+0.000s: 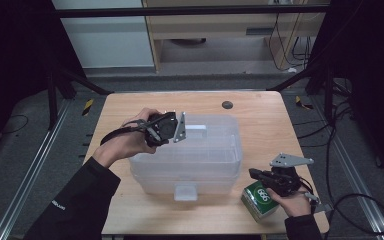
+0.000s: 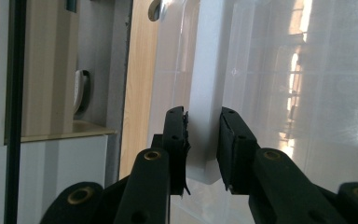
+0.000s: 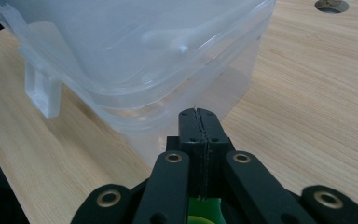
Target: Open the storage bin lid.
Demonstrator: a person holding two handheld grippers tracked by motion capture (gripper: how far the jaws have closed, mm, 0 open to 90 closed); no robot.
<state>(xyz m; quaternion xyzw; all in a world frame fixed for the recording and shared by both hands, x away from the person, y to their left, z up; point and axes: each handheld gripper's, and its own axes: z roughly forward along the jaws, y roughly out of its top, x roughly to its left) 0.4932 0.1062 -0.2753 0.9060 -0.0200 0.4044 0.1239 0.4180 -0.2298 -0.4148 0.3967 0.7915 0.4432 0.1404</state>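
Translucent plastic storage box [image 1: 195,155]: light, stiff, slippery | left gripper [image 2: 204,140] pinches its white lid handle [image 2: 205,84] | right gripper [image 3: 199,122] pressed together, empty

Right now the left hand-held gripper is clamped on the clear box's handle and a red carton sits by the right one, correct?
Not quite: the carton is green, as the high view shows. The left hand-held gripper does clamp the handle of the clear box.

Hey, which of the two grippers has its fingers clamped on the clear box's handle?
The left gripper: its fingers pinch the white handle on the clear box lid. The right gripper is shut on nothing, beside the green box.
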